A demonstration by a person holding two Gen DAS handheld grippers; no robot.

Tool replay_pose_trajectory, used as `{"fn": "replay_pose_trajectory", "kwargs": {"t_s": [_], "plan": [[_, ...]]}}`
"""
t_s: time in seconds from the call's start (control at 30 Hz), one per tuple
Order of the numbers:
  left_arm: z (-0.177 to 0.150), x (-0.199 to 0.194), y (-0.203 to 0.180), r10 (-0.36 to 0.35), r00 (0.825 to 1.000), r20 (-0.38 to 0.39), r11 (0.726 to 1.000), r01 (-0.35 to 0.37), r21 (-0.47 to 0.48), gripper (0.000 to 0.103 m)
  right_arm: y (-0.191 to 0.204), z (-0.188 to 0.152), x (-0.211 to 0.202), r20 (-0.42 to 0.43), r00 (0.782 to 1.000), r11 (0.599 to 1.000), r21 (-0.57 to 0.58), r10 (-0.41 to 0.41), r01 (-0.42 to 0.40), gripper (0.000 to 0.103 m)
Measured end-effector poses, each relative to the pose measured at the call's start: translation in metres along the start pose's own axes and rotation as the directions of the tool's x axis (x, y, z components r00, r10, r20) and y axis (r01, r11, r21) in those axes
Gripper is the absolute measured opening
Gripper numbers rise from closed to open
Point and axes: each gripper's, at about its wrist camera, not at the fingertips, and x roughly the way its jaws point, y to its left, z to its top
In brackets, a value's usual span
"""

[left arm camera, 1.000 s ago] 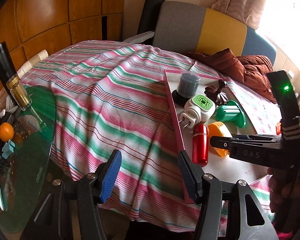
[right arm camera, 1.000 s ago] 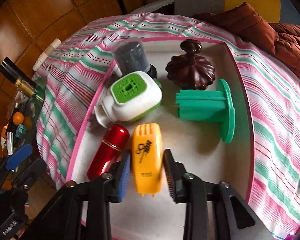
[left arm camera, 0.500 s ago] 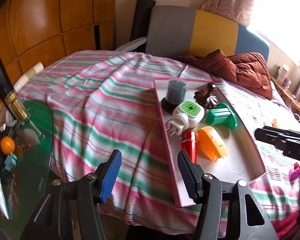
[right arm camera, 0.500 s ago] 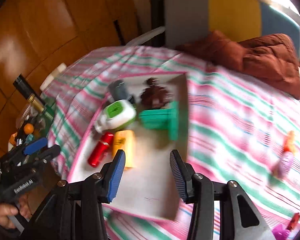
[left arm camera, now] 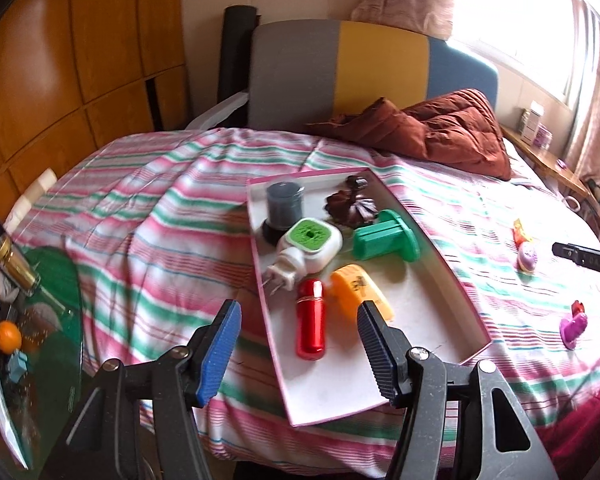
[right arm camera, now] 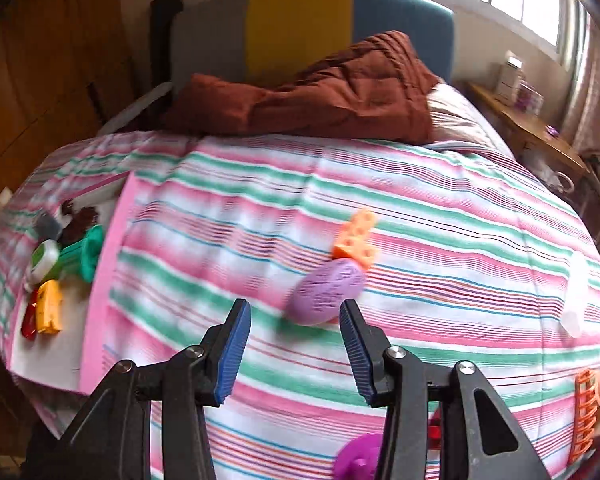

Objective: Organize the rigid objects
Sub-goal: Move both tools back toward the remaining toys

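Note:
A pink-rimmed white tray [left arm camera: 440,312] lies on the striped bedspread and holds a red cylinder [left arm camera: 310,322], an orange block [left arm camera: 360,296], a white and green plug-in [left arm camera: 306,246], a green spool [left arm camera: 384,236], a grey jar [left arm camera: 285,202] and a dark brown knob [left arm camera: 350,208]. My left gripper [left arm camera: 296,350] is open and empty, just before the tray's near end. My right gripper [right arm camera: 294,350] is open and empty, just short of a purple oval piece [right arm camera: 326,290] with an orange brick [right arm camera: 356,240] behind it. The tray [right arm camera: 108,260] shows at the left of the right wrist view.
A rust-coloured quilt [right arm camera: 320,92] lies at the head of the bed. A white tube [right arm camera: 576,292], an orange comb-like piece [right arm camera: 584,416] and a magenta disc [right arm camera: 360,460] lie on the spread near my right gripper. A glass table [left arm camera: 32,320] with a bottle and an orange stands left.
My right gripper has let go of the orange block in the tray, opened, and swung right to the loose pieces on the spread. My left gripper has drawn back a little.

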Motion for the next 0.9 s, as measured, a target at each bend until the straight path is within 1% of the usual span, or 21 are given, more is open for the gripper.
{"fn": "replay_pose_trajectory", "kwargs": {"t_s": [0.07, 0.1, 0.13, 0.17, 0.2, 0.3, 0.4, 0.47, 0.53, 0.63, 0.73, 0.77, 0.83, 0.9], "plan": [[0.004, 0.0, -0.009, -0.008, 1.0, 0.002, 1.0, 0.008, 0.023, 0.061, -0.03, -0.004, 0.002, 0.013, 0.999, 0.995, 0.093, -0.038, 0.036, 0.047], [0.006, 0.001, -0.013, -0.009, 1.0, 0.001, 0.999, 0.009, 0.033, 0.061, -0.047, -0.006, 0.002, 0.015, 0.999, 0.988, 0.149, -0.038, 0.036, 0.047], [0.007, 0.001, -0.017, -0.011, 1.0, 0.001, 0.999, 0.011, 0.041, 0.061, -0.062, -0.009, 0.004, 0.001, 0.999, 0.978, 0.206, -0.043, 0.042, 0.047], [0.009, 0.002, -0.022, -0.018, 1.0, 0.0, 0.999, 0.018, 0.049, 0.061, -0.072, -0.009, 0.007, -0.023, 0.998, 0.965, 0.257, -0.057, 0.061, 0.047], [0.01, 0.003, -0.027, -0.021, 1.0, -0.001, 0.998, 0.021, 0.055, 0.062, -0.081, -0.009, 0.007, -0.025, 0.998, 0.954, 0.294, -0.059, 0.064, 0.047], [0.014, 0.006, -0.04, -0.031, 0.999, -0.007, 0.996, 0.032, 0.08, 0.064, -0.097, -0.012, 0.012, -0.053, 0.998, 0.924, 0.377, -0.046, 0.062, 0.047], [0.017, 0.011, -0.052, -0.044, 0.999, -0.025, 0.994, 0.046, 0.096, 0.064, -0.104, -0.015, 0.017, -0.081, 0.995, 0.91, 0.406, -0.056, 0.084, 0.047], [0.019, 0.014, -0.06, -0.058, 0.997, -0.042, 0.992, 0.063, 0.107, 0.064, -0.106, -0.015, 0.016, -0.081, 0.994, 0.906, 0.412, -0.073, 0.1, 0.047], [0.022, 0.018, -0.069, -0.078, 0.995, -0.057, 0.99, 0.084, 0.116, 0.064, -0.107, -0.018, 0.012, -0.075, 0.994, 0.899, 0.428, -0.073, 0.098, 0.047], [0.03, 0.02, -0.086, -0.114, 0.992, -0.054, 0.983, 0.12, 0.135, 0.064, -0.113, -0.017, 0.012, -0.075, 0.994, 0.89, 0.444, -0.079, 0.104, 0.047], [0.038, 0.024, -0.106, -0.163, 0.985, -0.055, 0.973, 0.169, 0.16, 0.068, -0.119, -0.018, 0.009, -0.066, 0.994, 0.876, 0.472, -0.083, 0.105, 0.047], [0.039, 0.026, -0.114, -0.179, 0.982, -0.061, 0.968, 0.187, 0.165, 0.071, -0.121, -0.018, 0.01, -0.07, 0.994, 0.871, 0.479, -0.087, 0.11, 0.047], [0.041, 0.033, -0.128, -0.203, 0.975, -0.092, 0.961, 0.216, 0.174, 0.073, -0.126, -0.019, 0.011, -0.082, 0.992, 0.858, 0.497, -0.098, 0.126, 0.047], [0.042, 0.042, -0.141, -0.229, 0.964, -0.134, 0.952, 0.251, 0.178, 0.073, -0.13, -0.021, 0.01, -0.081, 0.993, 0.847, 0.519, -0.09, 0.119, 0.047]]}}
